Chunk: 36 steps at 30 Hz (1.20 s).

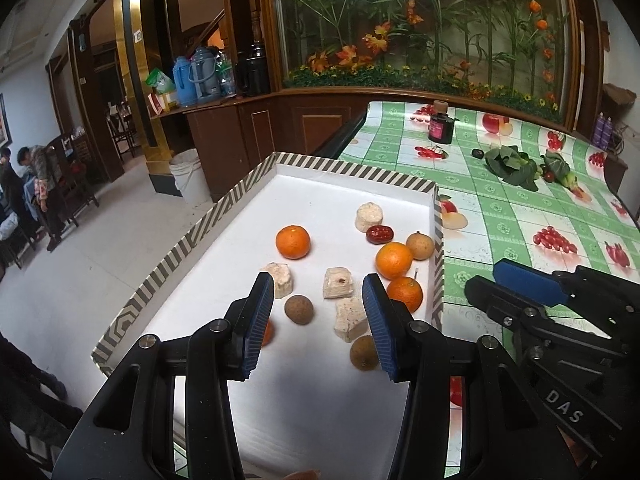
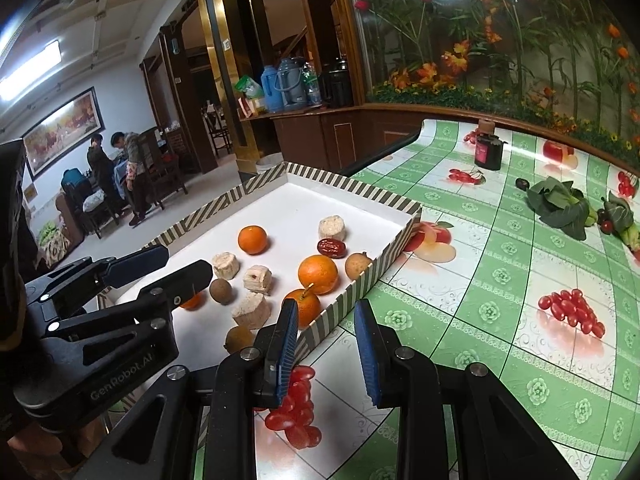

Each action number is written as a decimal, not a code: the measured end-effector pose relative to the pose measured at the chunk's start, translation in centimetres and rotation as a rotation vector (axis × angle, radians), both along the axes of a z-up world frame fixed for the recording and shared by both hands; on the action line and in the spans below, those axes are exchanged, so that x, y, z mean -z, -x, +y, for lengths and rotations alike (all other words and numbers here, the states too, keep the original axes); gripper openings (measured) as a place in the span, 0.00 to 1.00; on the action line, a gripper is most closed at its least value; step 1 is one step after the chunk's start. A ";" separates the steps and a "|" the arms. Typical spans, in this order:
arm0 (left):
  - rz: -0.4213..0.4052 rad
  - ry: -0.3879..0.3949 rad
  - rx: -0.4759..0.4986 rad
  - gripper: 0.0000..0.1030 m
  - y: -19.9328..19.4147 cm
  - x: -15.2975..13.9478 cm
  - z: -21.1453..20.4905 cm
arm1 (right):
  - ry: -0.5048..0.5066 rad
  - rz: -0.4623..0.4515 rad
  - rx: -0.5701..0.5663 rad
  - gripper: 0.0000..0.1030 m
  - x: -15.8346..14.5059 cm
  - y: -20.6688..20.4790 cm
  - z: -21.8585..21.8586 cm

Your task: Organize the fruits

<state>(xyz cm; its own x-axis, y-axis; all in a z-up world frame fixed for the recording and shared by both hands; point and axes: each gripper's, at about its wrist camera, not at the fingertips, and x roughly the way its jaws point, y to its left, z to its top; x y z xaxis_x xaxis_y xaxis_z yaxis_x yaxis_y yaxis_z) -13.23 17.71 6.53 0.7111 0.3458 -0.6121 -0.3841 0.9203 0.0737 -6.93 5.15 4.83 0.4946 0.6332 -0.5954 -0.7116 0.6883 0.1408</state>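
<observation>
A white tray with a striped rim [image 1: 352,170] [image 2: 352,186] holds several oranges [image 1: 293,242] [image 2: 318,274], brown longans [image 1: 299,309] [image 2: 220,290], a red date [image 1: 379,234] [image 2: 331,247] and pale sugarcane chunks [image 1: 338,282] [image 2: 258,279]. My left gripper [image 1: 320,320] is open and empty, hovering over the tray's near part, with a longan and a cane chunk between its fingers in view. It also shows in the right wrist view [image 2: 176,266]. My right gripper [image 2: 326,354] is open and empty over the tablecloth, just right of the tray's edge.
The table has a green checked cloth with printed fruit [image 2: 500,280]. A dark bottle [image 1: 440,124] [image 2: 488,152] and leafy greens [image 1: 516,164] [image 2: 560,204] lie at the far side. The table's left edge drops to the floor.
</observation>
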 end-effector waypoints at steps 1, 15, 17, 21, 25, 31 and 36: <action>-0.001 0.002 0.001 0.45 0.0 0.0 0.0 | 0.005 -0.003 0.000 0.27 0.0 0.0 0.1; 0.014 0.000 0.000 0.45 -0.3 0.1 0.2 | 0.015 0.026 -0.005 0.27 0.6 -0.2 0.3; 0.014 0.001 -0.001 0.45 -0.3 0.0 0.3 | 0.016 0.028 -0.006 0.27 0.6 -0.3 0.3; 0.016 -0.001 -0.001 0.45 -0.3 0.1 0.3 | 0.019 0.030 -0.009 0.27 0.7 -0.3 0.4; 0.015 0.000 -0.001 0.45 -0.3 0.1 0.3 | 0.028 0.035 -0.011 0.27 0.9 -0.4 0.6; 0.016 0.001 -0.002 0.45 -0.3 0.1 0.3 | 0.035 0.037 -0.014 0.27 1.0 -0.2 0.7; 0.017 0.002 -0.002 0.45 -0.3 0.1 0.3 | 0.039 0.042 -0.015 0.27 1.1 -0.2 0.7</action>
